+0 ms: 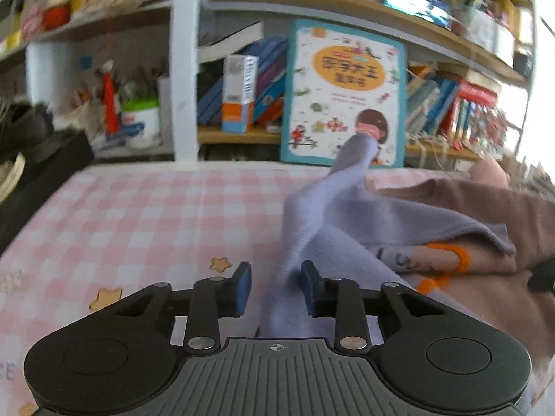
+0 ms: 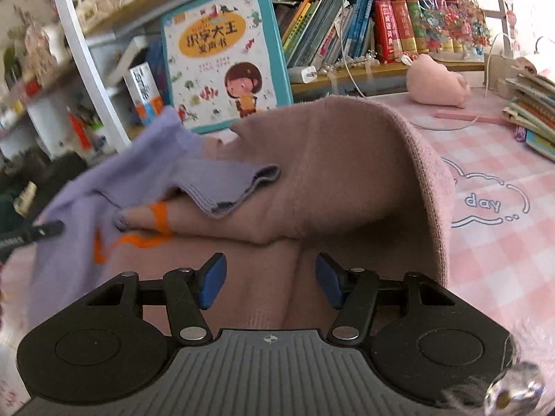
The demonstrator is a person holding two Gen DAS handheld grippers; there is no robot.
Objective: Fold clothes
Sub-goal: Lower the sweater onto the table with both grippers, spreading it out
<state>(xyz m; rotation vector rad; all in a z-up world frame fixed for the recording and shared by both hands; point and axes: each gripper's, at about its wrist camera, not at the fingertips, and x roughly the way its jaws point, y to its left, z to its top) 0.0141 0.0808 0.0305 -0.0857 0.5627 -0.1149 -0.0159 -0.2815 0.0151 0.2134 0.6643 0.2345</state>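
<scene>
A garment in lilac and dusty pink with orange print lies bunched on the pink checked tablecloth (image 1: 138, 215). In the left wrist view its lilac part (image 1: 312, 215) rises in a ridge between my fingers, and the pink part (image 1: 485, 208) spreads to the right. My left gripper (image 1: 275, 286) is open, with lilac cloth lying in the gap. In the right wrist view the pink part (image 2: 347, 173) is folded over in a thick roll, with a lilac sleeve (image 2: 222, 180) draped on it. My right gripper (image 2: 270, 280) is open above the pink cloth.
A teal-framed children's book (image 1: 343, 97) (image 2: 222, 55) leans on a cluttered bookshelf behind the table. A pink plush toy (image 2: 437, 83) and a stack of books (image 2: 534, 104) sit at the far right. A black object (image 1: 38, 159) stands at the left.
</scene>
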